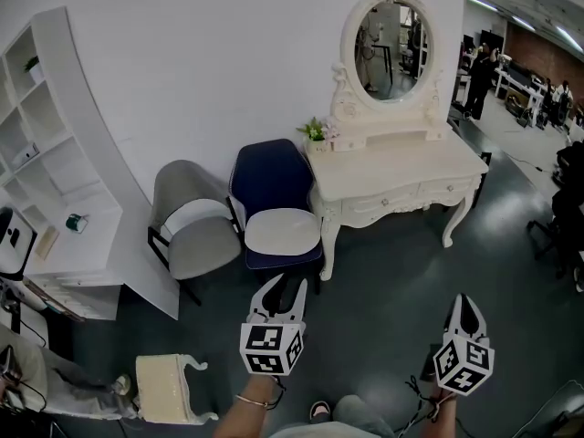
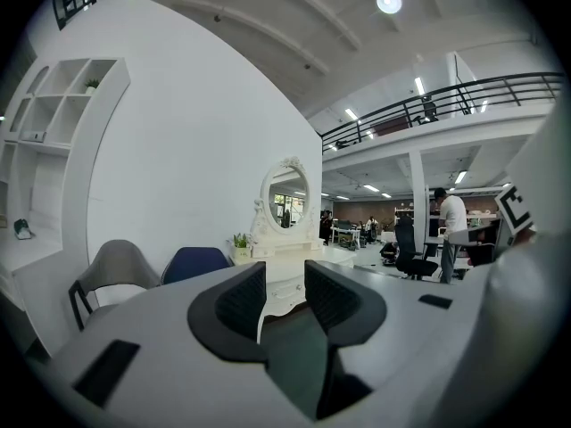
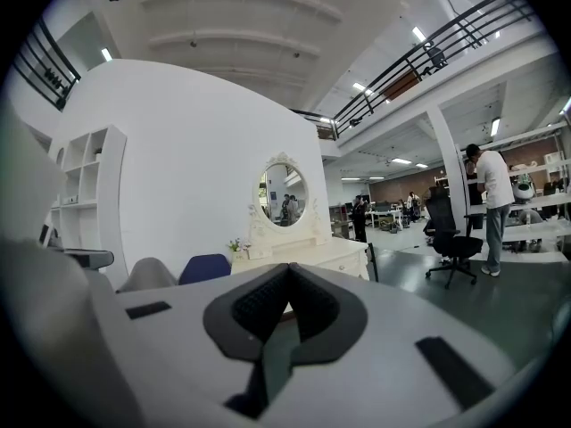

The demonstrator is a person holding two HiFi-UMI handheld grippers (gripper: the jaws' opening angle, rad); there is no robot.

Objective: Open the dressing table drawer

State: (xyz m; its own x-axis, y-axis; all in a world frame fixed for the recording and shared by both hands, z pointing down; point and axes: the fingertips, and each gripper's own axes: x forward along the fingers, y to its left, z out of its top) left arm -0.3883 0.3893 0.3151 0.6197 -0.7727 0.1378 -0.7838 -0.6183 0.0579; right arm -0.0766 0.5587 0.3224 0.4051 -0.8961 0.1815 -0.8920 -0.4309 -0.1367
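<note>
Dark grey floor fills a large open room, with a curved white wall at the far side. Against that wall stands a cream dressing table [image 1: 401,176] with carved legs and an oval mirror [image 1: 391,39] on top. Its drawers [image 1: 391,199] run along the front edge and sit flush and closed. A small green plant [image 1: 315,130] sits on the left end of its counter. Just left of the dressing table is a blue chair [image 1: 274,203] with a white seat, and left of that a grey chair [image 1: 192,217]. A white shelf unit [image 1: 46,153] stands at the far left, and a cream stool [image 1: 164,386] sits near the bottom left. People stand by desks in the distance on the right.

Two handheld grippers show at the near edge, both well apart from the dressing table and aimed toward it. The left gripper [image 1: 289,286] has its fingers [image 2: 245,297] spread wide apart with nothing between them. The right gripper [image 1: 463,301] has its fingers [image 3: 263,306] pressed together at the tips, holding nothing.
</note>
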